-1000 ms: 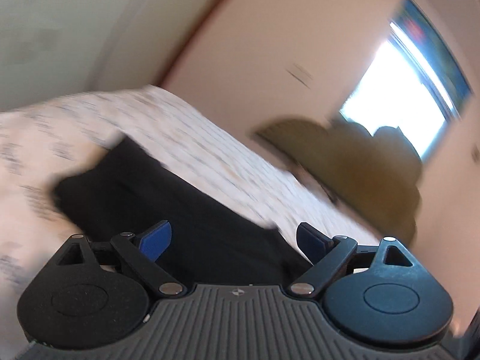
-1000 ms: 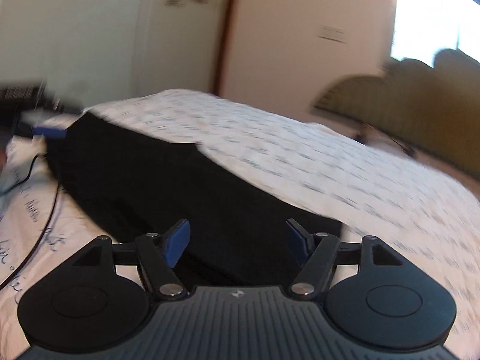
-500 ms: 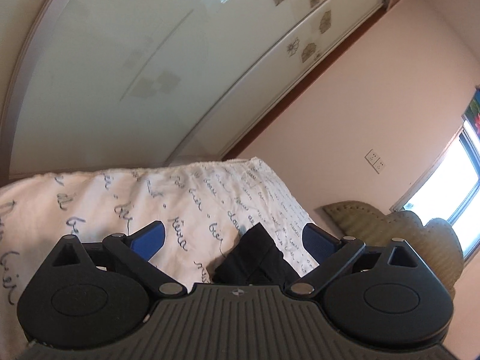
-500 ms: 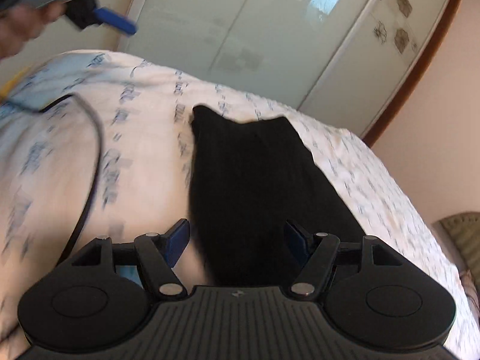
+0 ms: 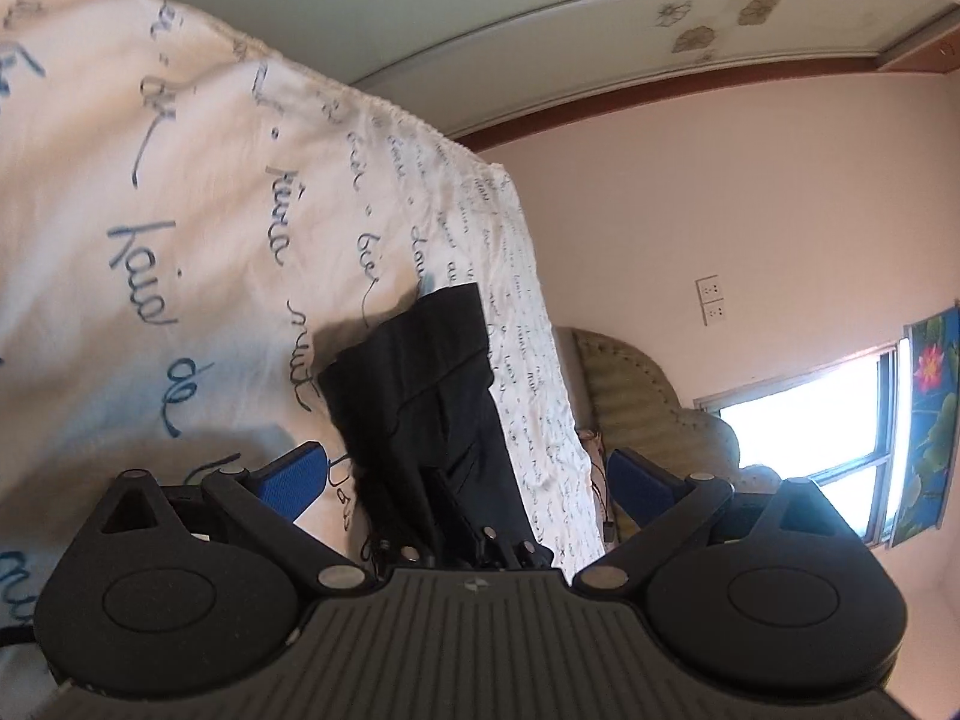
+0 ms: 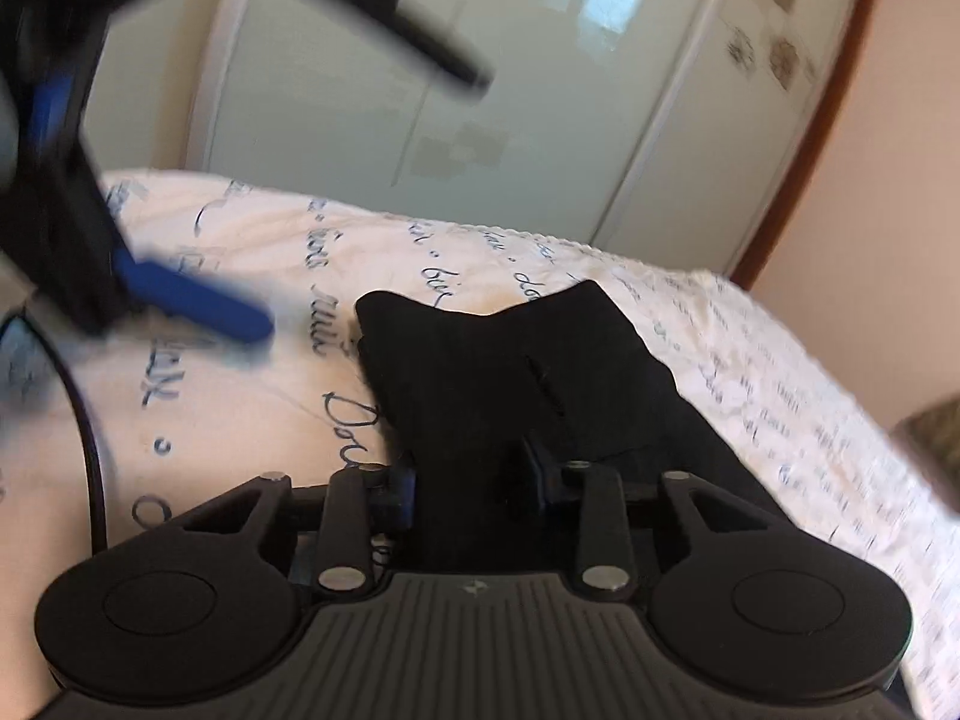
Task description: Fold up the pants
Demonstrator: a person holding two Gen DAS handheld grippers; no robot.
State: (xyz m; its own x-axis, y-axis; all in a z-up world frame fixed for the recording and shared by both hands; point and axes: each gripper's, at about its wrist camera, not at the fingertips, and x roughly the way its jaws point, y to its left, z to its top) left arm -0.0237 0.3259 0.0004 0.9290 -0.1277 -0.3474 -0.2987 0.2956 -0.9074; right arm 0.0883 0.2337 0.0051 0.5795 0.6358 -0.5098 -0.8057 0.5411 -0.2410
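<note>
On the script-print bedsheet, black pants between right gripper pads.

Bed: covered by a white sheet printed with dark blue handwriting, edge trimmed in small scallops.
Wardrobe: far side of the bed, pale frosted sliding doors with flower motifs near the top, brown wooden frame at its right edge.
Wall: plain pink, right of the wardrobe, bearing a double socket plate.
Headboard: padded, olive-tan, scalloped outline, at the right.
Window: far right, very bright daylight.
Curtain: blue, lotus print, beside the window.
</note>
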